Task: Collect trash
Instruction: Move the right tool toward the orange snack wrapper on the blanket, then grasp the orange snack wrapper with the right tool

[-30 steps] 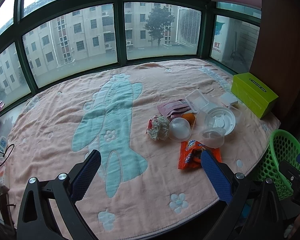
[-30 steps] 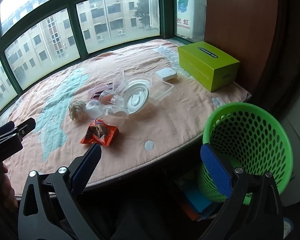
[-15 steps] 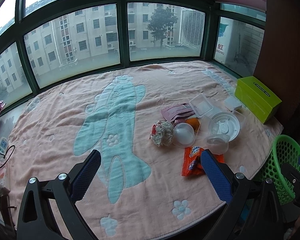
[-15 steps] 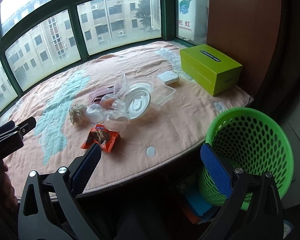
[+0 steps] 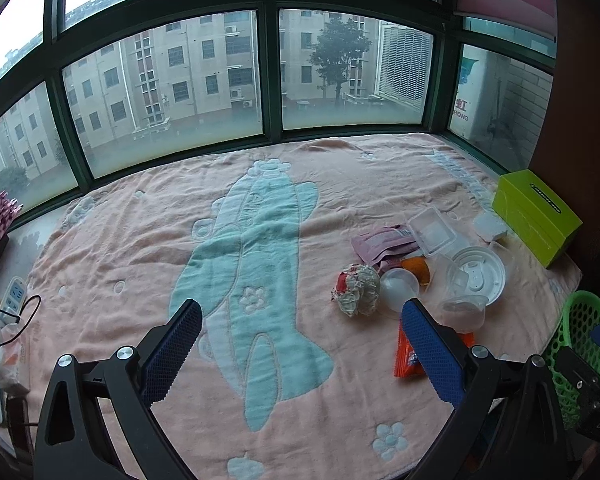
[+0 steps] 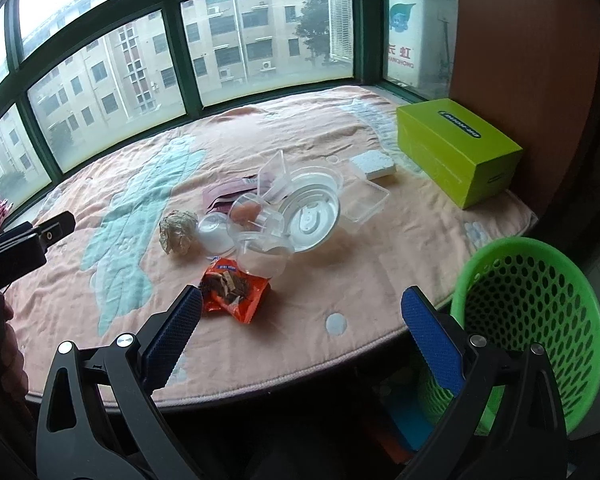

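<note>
Both grippers have pulled back from the blanket (image 6: 360, 280) since a second ago. The left gripper (image 5: 300, 344) and right gripper (image 6: 300, 332) hang wide open, holding nothing. Nearest its front edge lies the orange wrapper (image 6: 234, 290); behind it are the clear cups (image 6: 260, 236) and lid (image 6: 310, 220). The green basket (image 6: 532, 300) stands beyond the blanket's right edge.
</note>
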Demonstrator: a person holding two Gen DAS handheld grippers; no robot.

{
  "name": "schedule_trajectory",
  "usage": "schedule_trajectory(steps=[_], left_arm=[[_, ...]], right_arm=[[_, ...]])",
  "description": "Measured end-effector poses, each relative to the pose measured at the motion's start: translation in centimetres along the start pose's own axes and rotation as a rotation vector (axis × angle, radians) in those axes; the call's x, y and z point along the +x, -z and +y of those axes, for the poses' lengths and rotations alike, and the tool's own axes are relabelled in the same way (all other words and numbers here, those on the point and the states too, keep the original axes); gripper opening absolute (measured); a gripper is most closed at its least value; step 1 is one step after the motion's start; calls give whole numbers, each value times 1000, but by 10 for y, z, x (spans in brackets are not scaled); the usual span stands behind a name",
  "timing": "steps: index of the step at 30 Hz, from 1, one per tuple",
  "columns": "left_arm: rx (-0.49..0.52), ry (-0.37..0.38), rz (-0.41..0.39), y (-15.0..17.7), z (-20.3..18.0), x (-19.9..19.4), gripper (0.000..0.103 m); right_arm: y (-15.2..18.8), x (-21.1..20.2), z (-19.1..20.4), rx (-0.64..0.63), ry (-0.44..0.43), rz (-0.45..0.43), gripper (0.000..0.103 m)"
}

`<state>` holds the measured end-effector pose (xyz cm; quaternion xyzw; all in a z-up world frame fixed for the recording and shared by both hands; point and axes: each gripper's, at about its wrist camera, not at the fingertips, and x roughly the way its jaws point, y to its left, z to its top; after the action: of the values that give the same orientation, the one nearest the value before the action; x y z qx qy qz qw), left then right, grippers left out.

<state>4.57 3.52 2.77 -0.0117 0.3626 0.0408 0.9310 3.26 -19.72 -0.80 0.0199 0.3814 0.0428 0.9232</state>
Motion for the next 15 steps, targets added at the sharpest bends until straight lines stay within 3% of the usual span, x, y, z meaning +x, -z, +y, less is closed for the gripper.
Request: schedule_trajectory(steps=[15], left_arm=[[-47, -15, 50, -3, 46, 31, 97]], right_arm=[[4, 82, 33, 62, -110, 151, 98]])
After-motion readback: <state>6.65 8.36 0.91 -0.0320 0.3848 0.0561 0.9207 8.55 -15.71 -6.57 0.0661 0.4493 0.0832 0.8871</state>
